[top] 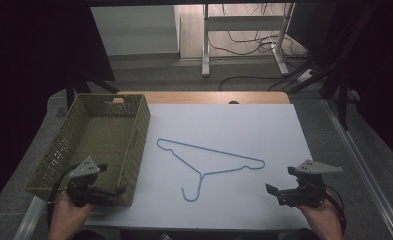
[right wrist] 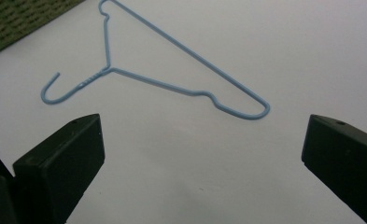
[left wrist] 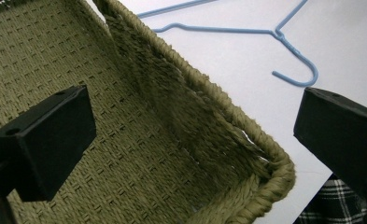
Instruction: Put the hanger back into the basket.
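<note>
While a blue wire hanger (top: 210, 162) lay flat near the middle of the white tabletop (top: 244, 125), a person held a pair of tongs in each hand at the near edge. The hanger's hook (top: 191, 192) pointed toward six o'clock in the high view, its long straight bar running from about ten o'clock down to three o'clock. Nothing touched it.

At nine o'clock from the hanger stood an olive woven basket (top: 139, 135), its near corner hanging just over the tabletop's front edge. The left tongs (top: 106, 192), gripped by the left hand (top: 69, 212) at seven o'clock, hovered over that near corner. In the left gripper view, its jaws stood wide apart with nothing between them, one jaw over the basket's woven floor (left wrist: 125, 140) and the other beyond the rim (left wrist: 228, 105), above the white surface; the hanger's hook (left wrist: 302, 74) showed at one o'clock past the rim.

The right tongs (top: 279, 192), held by the right hand (top: 324, 217) at five o'clock, sat low over bare tabletop, well apart from the hanger. In the right gripper view its jaws also stood wide and empty, with the whole hanger (right wrist: 172, 70) lying ahead between ten and three o'clock and a corner of the basket (right wrist: 13, 23) at eleven o'clock.

A strip of bare wood (top: 204, 97) edged the tabletop's far side, with cables (top: 249, 45) on the floor beyond.
</note>
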The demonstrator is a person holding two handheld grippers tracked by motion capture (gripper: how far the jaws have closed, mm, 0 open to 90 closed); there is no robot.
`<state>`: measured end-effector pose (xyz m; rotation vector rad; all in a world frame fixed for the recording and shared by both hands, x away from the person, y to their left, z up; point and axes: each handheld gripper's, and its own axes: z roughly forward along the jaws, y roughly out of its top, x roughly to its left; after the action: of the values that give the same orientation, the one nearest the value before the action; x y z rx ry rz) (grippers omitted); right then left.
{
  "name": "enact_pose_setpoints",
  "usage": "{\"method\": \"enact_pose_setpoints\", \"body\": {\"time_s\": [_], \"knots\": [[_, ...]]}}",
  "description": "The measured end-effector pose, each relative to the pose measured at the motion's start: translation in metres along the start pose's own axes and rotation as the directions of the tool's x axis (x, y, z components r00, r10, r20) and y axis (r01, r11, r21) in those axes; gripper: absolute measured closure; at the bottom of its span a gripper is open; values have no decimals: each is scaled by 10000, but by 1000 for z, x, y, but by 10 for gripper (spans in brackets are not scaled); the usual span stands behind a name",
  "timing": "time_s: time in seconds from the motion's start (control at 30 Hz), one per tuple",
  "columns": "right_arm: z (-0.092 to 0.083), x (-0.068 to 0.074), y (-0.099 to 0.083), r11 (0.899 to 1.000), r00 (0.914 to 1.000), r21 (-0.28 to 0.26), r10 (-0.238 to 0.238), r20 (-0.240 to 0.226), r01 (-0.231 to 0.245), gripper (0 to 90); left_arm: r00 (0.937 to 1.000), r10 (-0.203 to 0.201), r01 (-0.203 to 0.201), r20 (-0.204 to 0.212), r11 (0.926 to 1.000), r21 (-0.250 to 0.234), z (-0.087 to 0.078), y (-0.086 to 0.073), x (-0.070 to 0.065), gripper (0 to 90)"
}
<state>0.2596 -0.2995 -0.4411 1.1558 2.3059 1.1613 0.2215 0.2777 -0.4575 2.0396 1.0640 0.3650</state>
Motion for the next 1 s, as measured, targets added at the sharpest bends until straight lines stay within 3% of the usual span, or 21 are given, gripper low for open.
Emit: {"method": "enact_pose_setpoints", "body": {"time_s": [0.73,1.0], "knots": [[4,8,3,9993,9994,179,-321,107,319,0,9986,-392,418,358,9962,-761,-6,0,4,0],[4,11,13,9990,9988,-43,-456,-202,455,0,9972,43,27,752,9956,-933,-5,17,-8,0]]}}
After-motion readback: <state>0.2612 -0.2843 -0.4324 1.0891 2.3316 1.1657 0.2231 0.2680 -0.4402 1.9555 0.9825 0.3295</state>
